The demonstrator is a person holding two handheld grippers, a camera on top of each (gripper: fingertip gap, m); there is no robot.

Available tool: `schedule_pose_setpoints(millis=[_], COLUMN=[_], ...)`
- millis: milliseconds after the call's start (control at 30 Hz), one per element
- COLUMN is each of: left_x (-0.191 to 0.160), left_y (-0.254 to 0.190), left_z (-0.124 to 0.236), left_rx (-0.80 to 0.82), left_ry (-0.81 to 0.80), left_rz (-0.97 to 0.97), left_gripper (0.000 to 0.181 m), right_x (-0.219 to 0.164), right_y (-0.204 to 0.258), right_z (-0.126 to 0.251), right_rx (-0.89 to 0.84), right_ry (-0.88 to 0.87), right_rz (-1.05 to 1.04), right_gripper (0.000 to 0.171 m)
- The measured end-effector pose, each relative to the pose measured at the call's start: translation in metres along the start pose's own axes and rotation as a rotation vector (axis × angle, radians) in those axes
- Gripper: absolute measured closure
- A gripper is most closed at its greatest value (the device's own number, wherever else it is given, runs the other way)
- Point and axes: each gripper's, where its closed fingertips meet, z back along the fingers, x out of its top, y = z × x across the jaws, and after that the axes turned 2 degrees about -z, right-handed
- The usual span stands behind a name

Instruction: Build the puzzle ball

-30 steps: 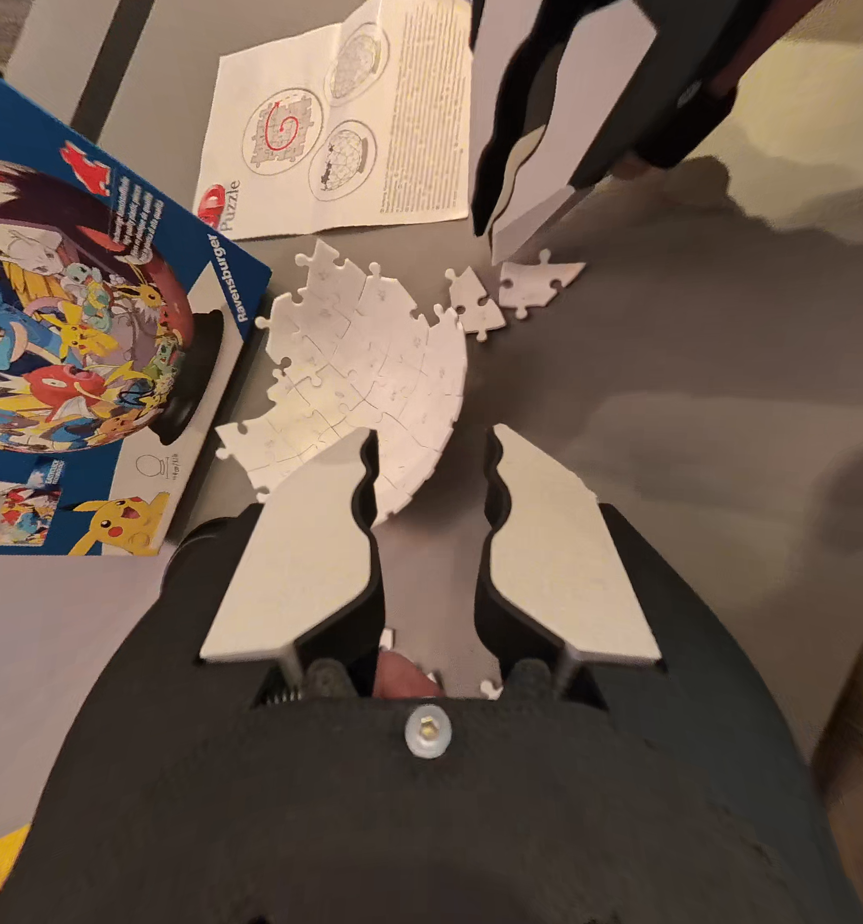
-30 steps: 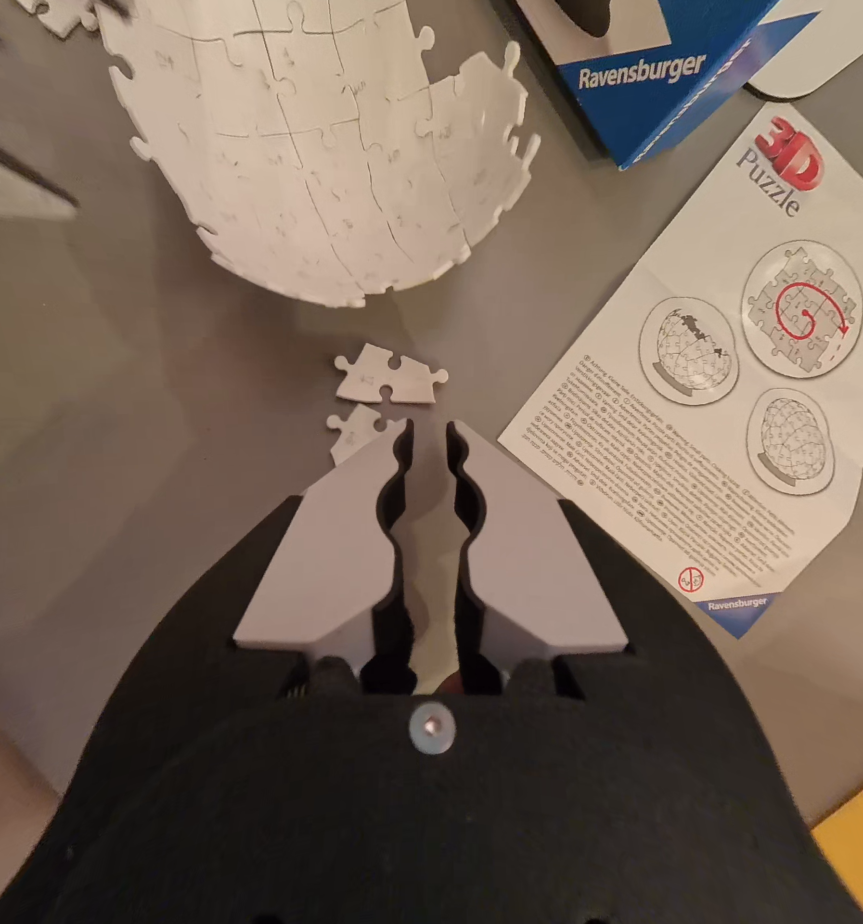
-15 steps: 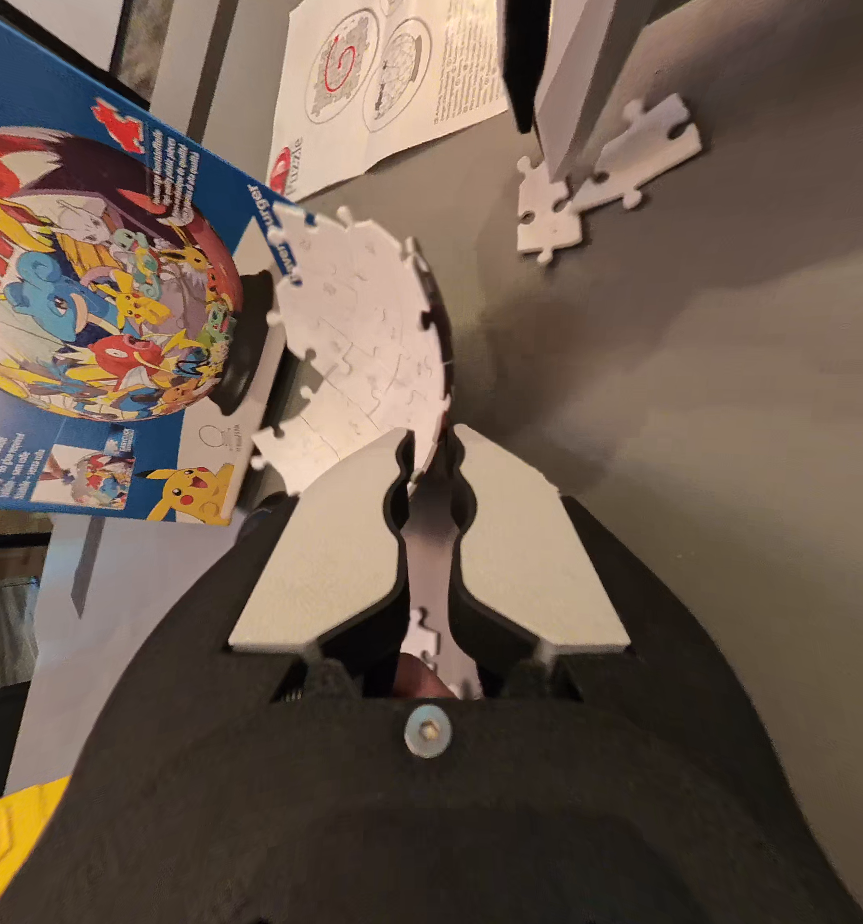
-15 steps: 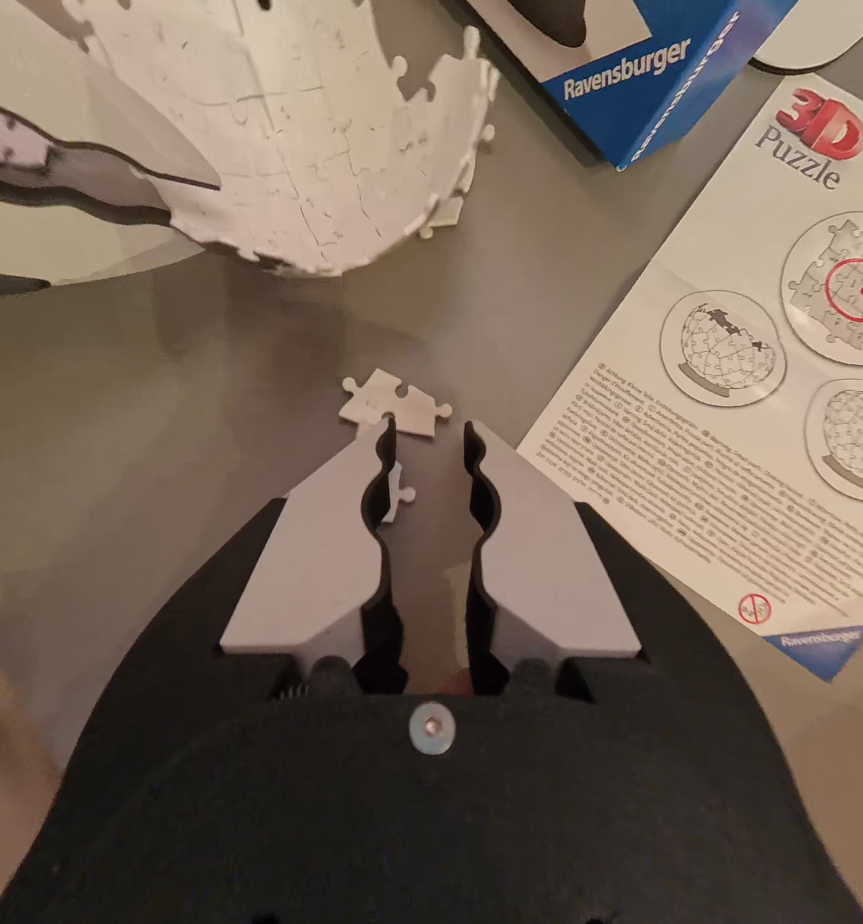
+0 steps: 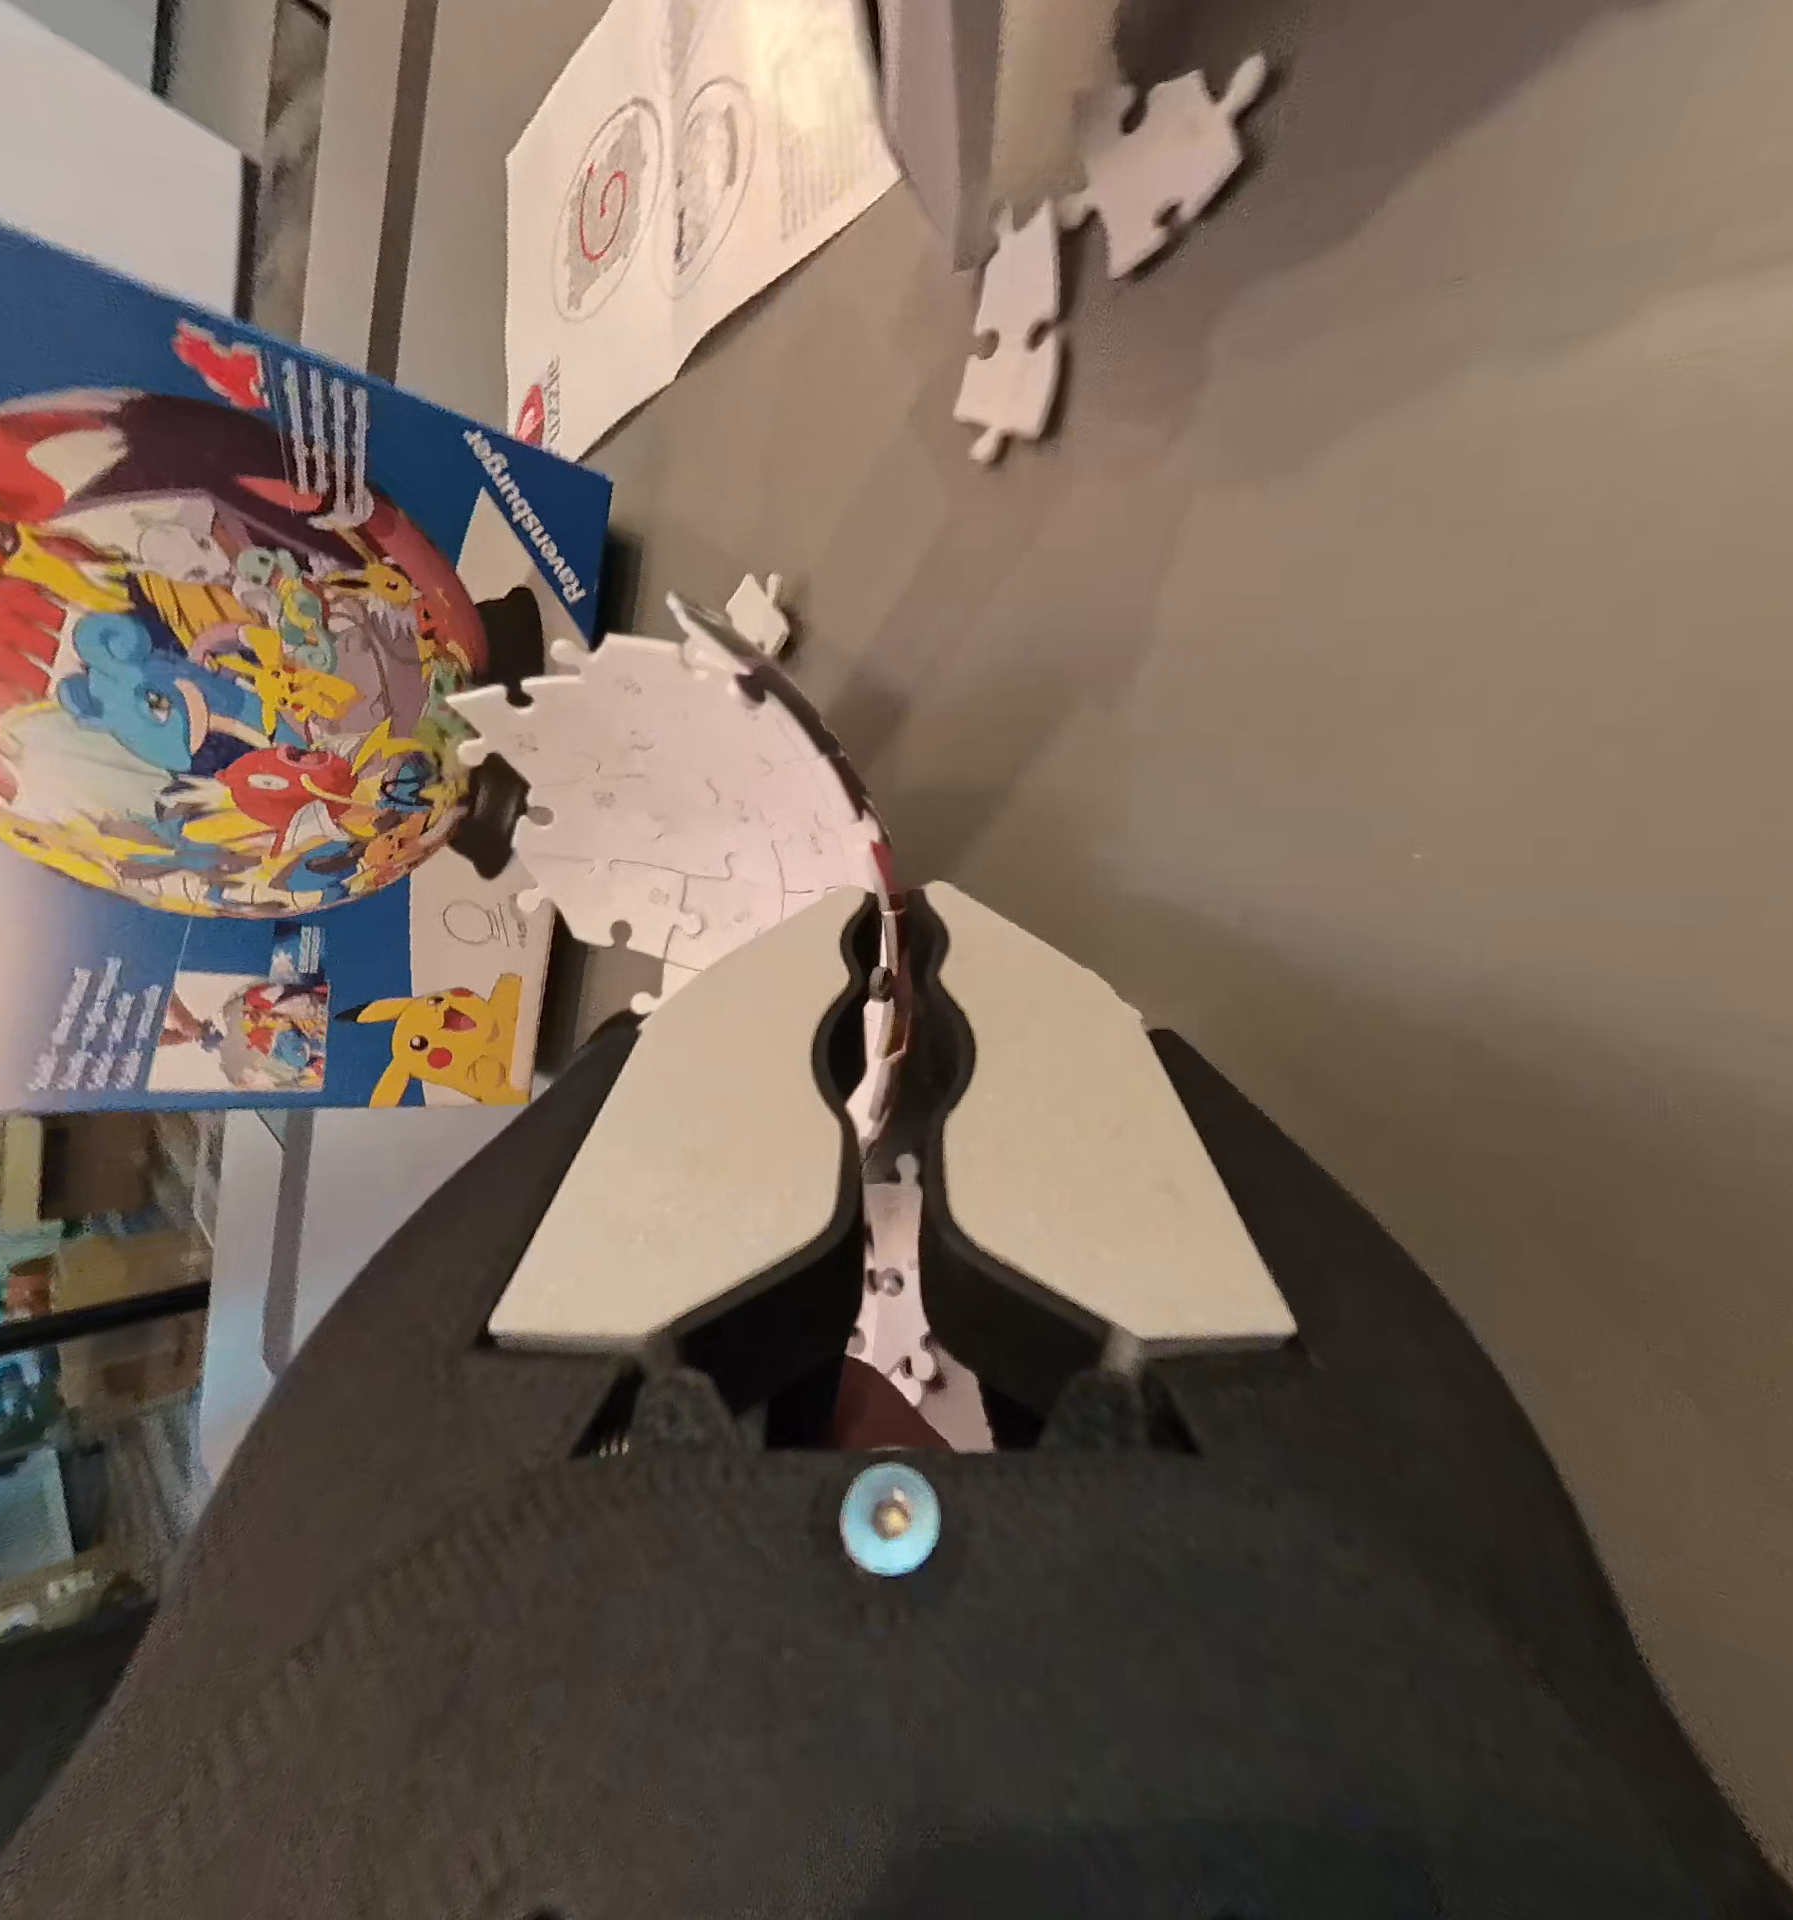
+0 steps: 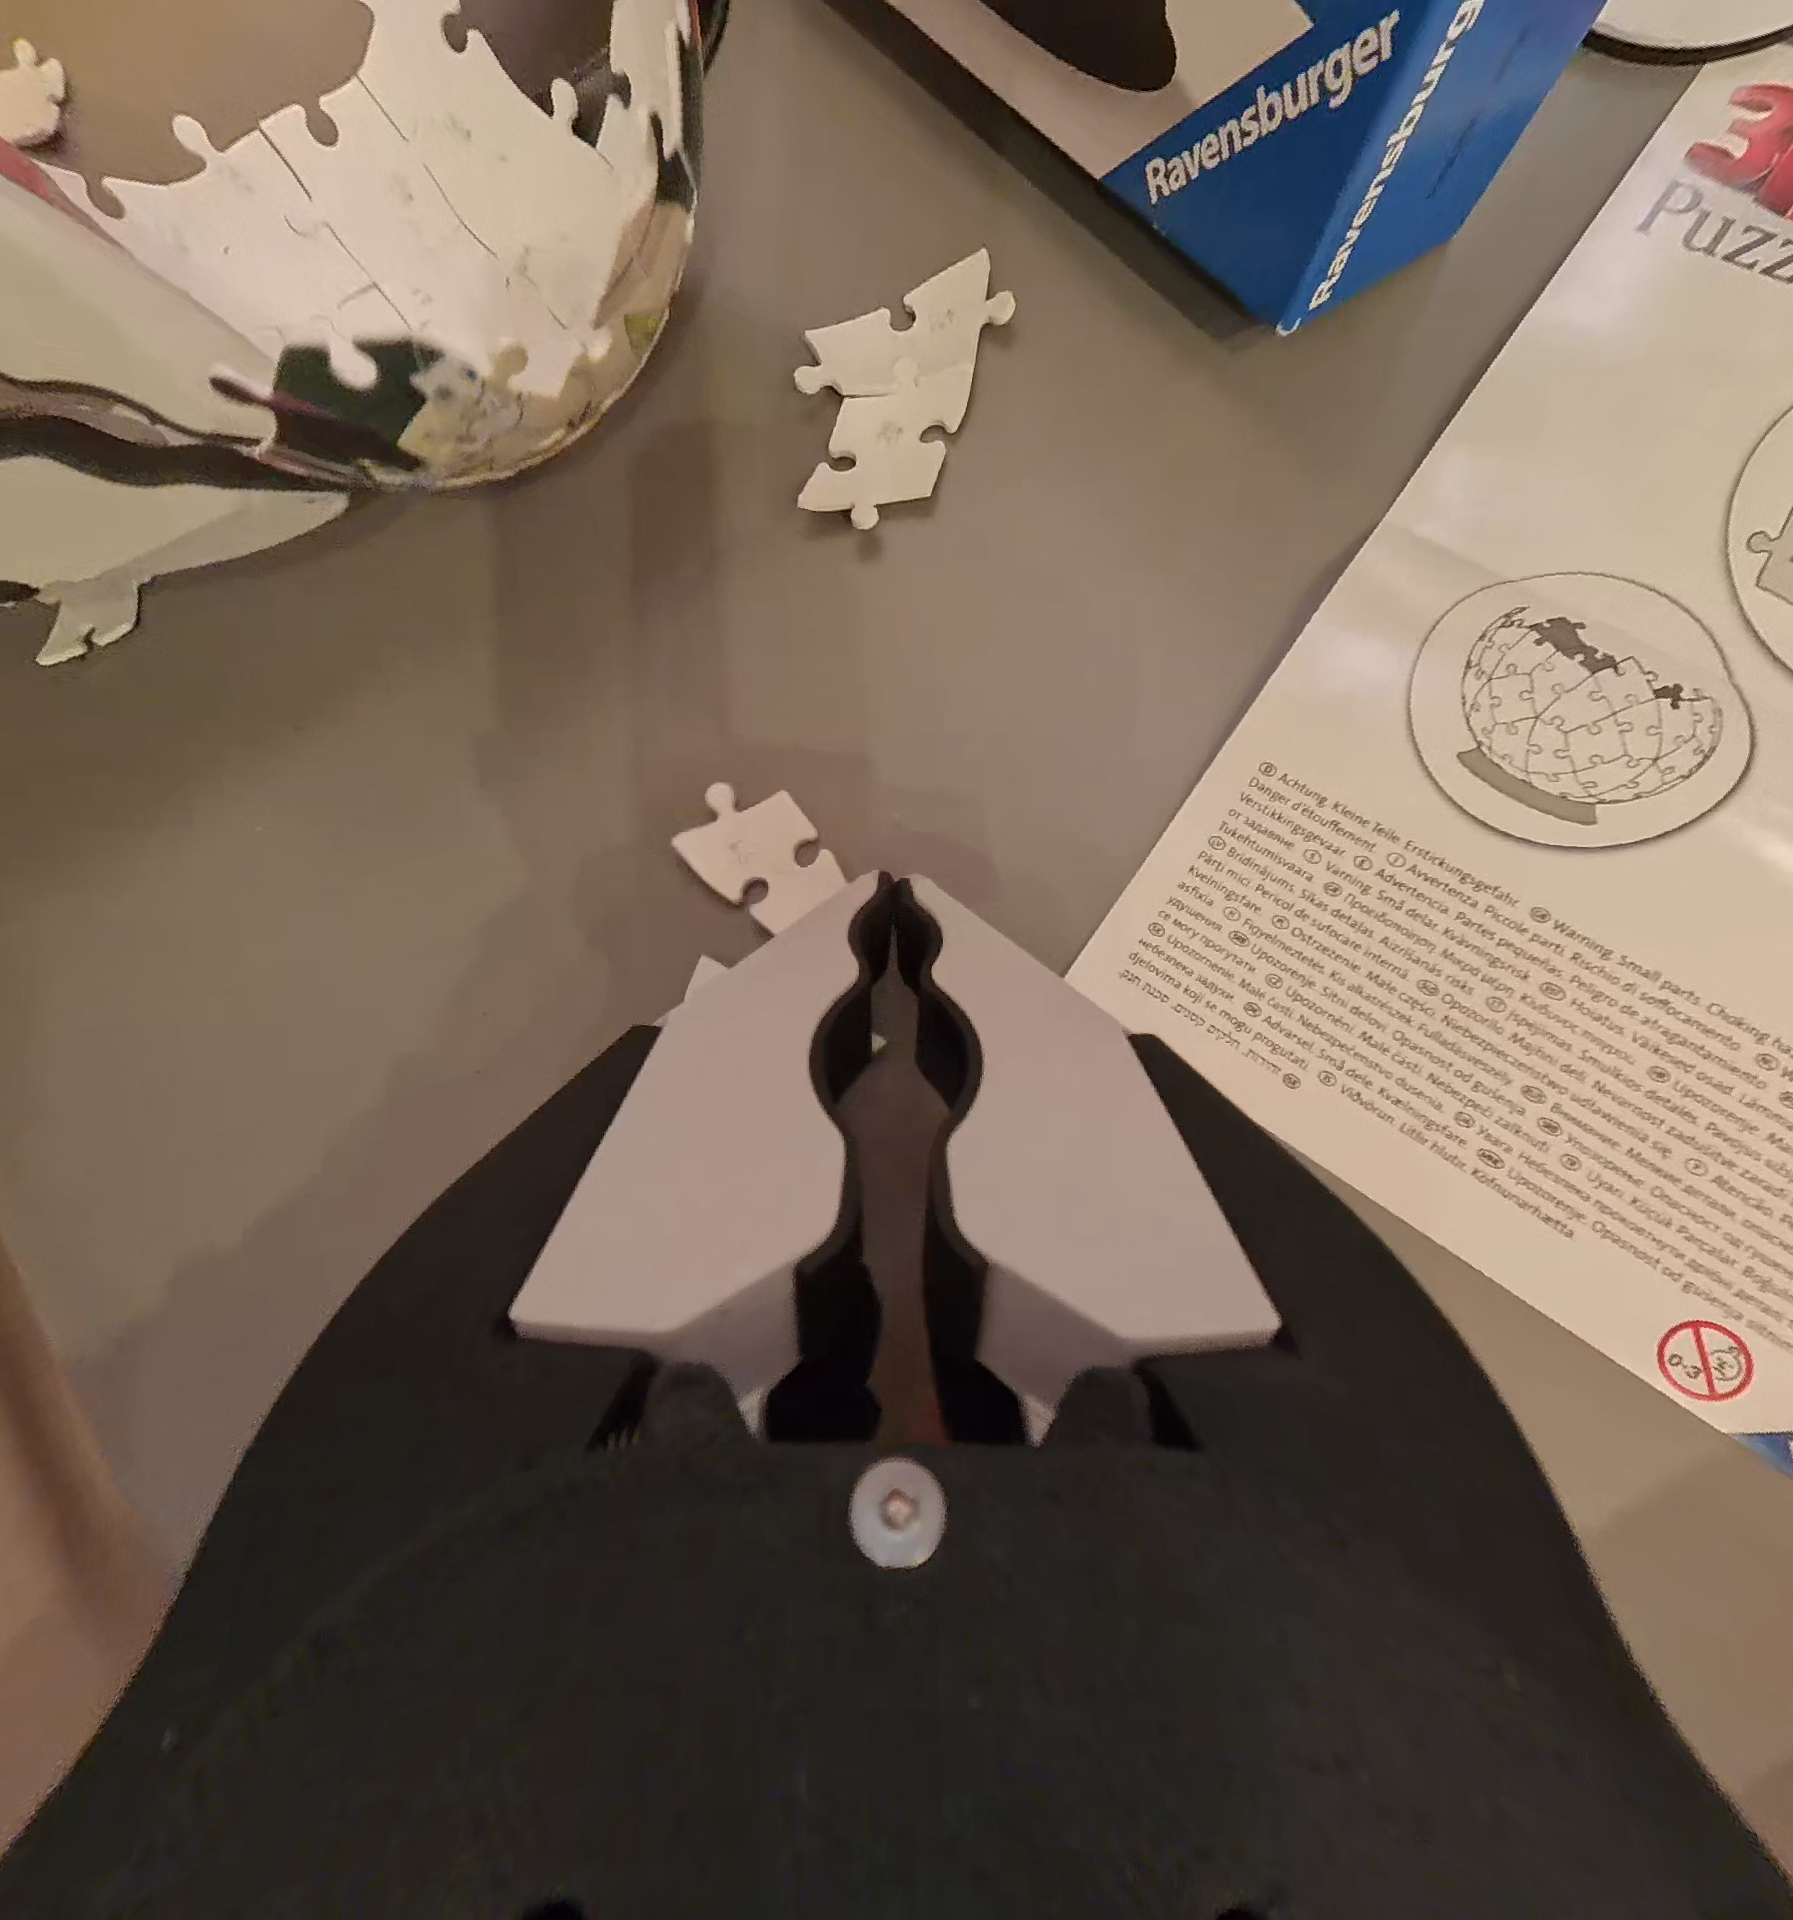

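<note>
While clenched on the near rim of the part-built puzzle ball [image 5: 684, 790], left claw [image 5: 897, 914] holding that curved shell up on edge, white inner face turned left, just in front of the blue puzzle box [image 5: 248, 727]. Far off, an instruction sheet [image 5: 694, 187] flat on the grey tabletop [image 5: 1443, 727]. Right claw [image 6: 894, 914] low over the tabletop, tips pressed together; a single white piece [image 6: 757, 862] poking out from under its left finger, whether pinched or only lying there, cannot tell. Beyond it, a joined pair of pieces [image 6: 897, 384], apart from the ball at far left.
</note>
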Motion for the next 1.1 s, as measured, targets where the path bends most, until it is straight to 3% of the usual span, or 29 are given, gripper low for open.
schedule_pose_setpoints(millis=[267,433,600,967,1033,1100], left_x=[0.015,0.016,0.019,0.018,0.018,0.018], left_y=[-0.019,-0.042,-0.050,-0.059,-0.060,-0.061], left_z=[0.018,0.031,0.041,0.048,0.048,0.047], left_rx=[-0.088,-0.154,-0.159,-0.149,-0.147,-0.143], left_ry=[-0.115,-0.161,-0.181,-0.188,-0.191,-0.192], left_rz=[-0.194,-0.304,-0.354,-0.357,-0.349,-0.345], left_gripper=[0.177,0.176,0.175,0.175,0.176,0.176], right_x=[0.005,0.006,0.005,0.005,0.005,0.005], right_y=[0.000,0.016,0.022,0.030,0.029,0.030], right_z=[0.016,0.009,-0.007,-0.014,-0.014,-0.014], right_rx=[-0.031,0.007,-0.044,0.030,0.037,0.052], right_ry=[-0.017,0.001,0.104,0.151,0.148,0.131], right_rz=[0.098,0.186,0.379,0.392,0.372,0.347], right_gripper=[0.171,0.154,0.150,0.157,0.170,0.171])
